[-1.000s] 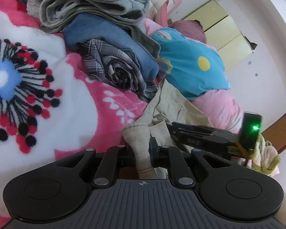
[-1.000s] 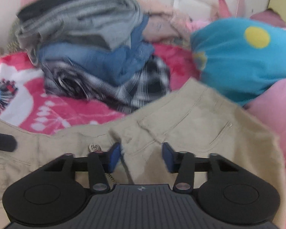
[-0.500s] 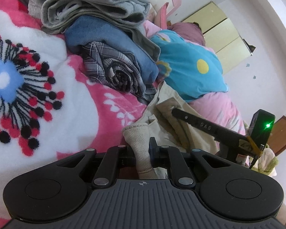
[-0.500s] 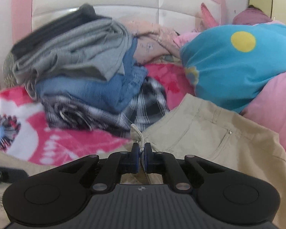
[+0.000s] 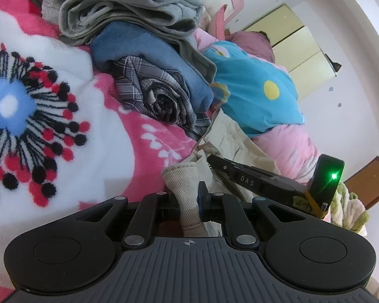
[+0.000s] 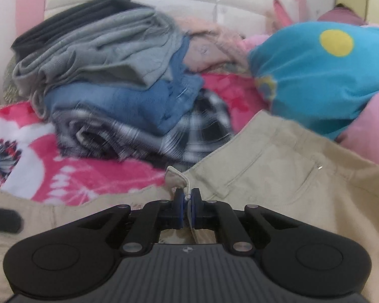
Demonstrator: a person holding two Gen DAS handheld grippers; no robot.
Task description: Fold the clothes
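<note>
Done: stack of folded clothes (image 6: 108, 96) on blanket (image 5: 93, 131).
Left: beige trousers (image 6: 290, 176), loosely spread, partly bunched.
Left gripper (image 5: 189, 197): clamped on trousers.
Right gripper (image 6: 187, 199): pinching trousers edge.

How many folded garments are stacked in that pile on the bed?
4 visible: dark one on top, grey, blue, plaid at bottom; more may be hidden.

The only readable lettering is "DAS", in pale capitals on the black arm of the right tool (image 5: 250, 180), seen from the left wrist camera at about four o'clock of centre. A small printed tag at the nine o'clock edge of the right wrist view is too blurred to read.
</note>
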